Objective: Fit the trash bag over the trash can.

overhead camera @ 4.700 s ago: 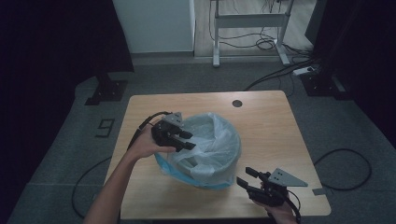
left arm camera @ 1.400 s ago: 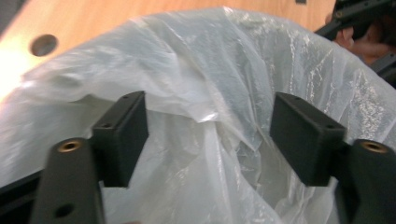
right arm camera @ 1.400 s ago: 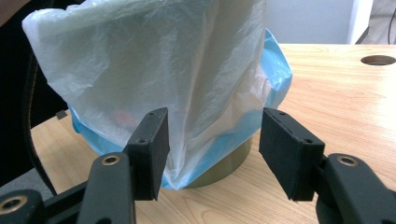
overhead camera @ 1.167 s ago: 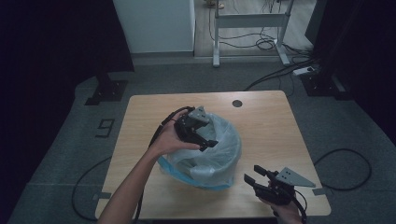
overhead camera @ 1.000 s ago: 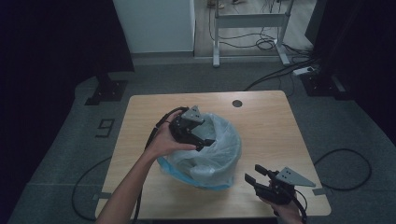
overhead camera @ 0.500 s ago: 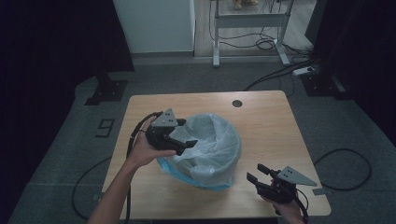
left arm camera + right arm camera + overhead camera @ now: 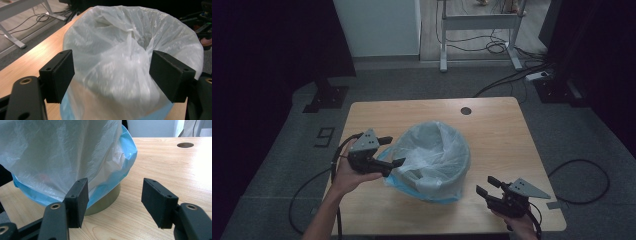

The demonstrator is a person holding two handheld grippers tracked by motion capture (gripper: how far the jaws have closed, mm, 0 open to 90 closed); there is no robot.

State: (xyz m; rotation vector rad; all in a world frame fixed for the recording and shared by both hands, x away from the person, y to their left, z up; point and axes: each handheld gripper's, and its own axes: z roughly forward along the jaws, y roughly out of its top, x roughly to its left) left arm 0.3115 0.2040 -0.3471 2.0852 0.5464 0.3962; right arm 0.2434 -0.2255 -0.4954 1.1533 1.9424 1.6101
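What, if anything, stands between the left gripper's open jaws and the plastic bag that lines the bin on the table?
Nothing visible does. The left gripper is open at the left side of the plastic bag, and in the left gripper view the bag lies straight ahead between the jaws, with no object before it.

High view looks down; both gripper views closely face the bag (image 7: 130,62).

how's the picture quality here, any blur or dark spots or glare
High view: dim overall, room edges nearly black, the table moderately lit. Left gripper view: the plastic bag is soft and smeared near the lens, with bright glare on its folds. Right gripper view: bright and sharp, wood grain crisp, the bin shaded beneath the bag.
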